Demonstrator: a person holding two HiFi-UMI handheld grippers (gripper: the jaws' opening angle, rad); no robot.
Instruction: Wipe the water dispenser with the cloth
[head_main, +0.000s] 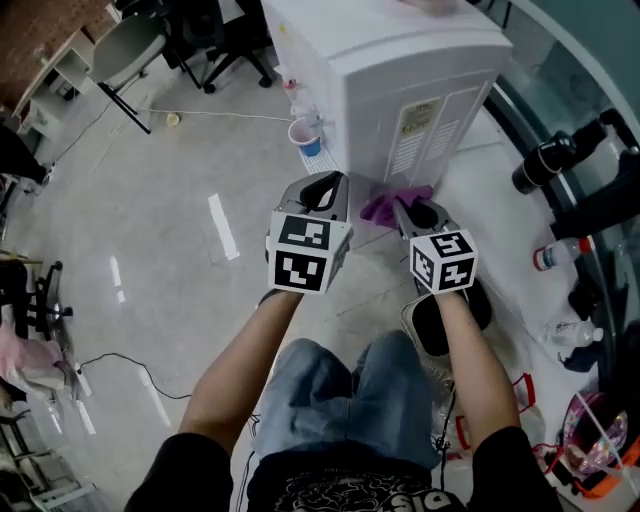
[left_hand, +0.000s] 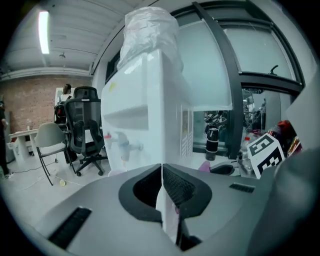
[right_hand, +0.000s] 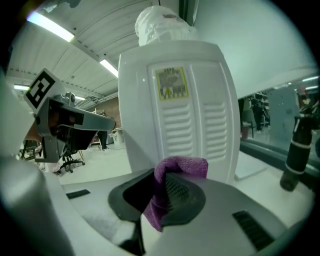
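The white water dispenser stands on the floor ahead, its vented side panel facing me and its taps on the front. A purple cloth is pinched in my right gripper, close to the panel's lower part; in the right gripper view the cloth drapes over the jaws. My left gripper sits just left of it, jaws together with nothing between them, near the dispenser's front corner.
A cup stands under the taps. Office chairs are behind on the left. Black bottles and plastic bottles lie along the window ledge at right. A cable runs over the floor.
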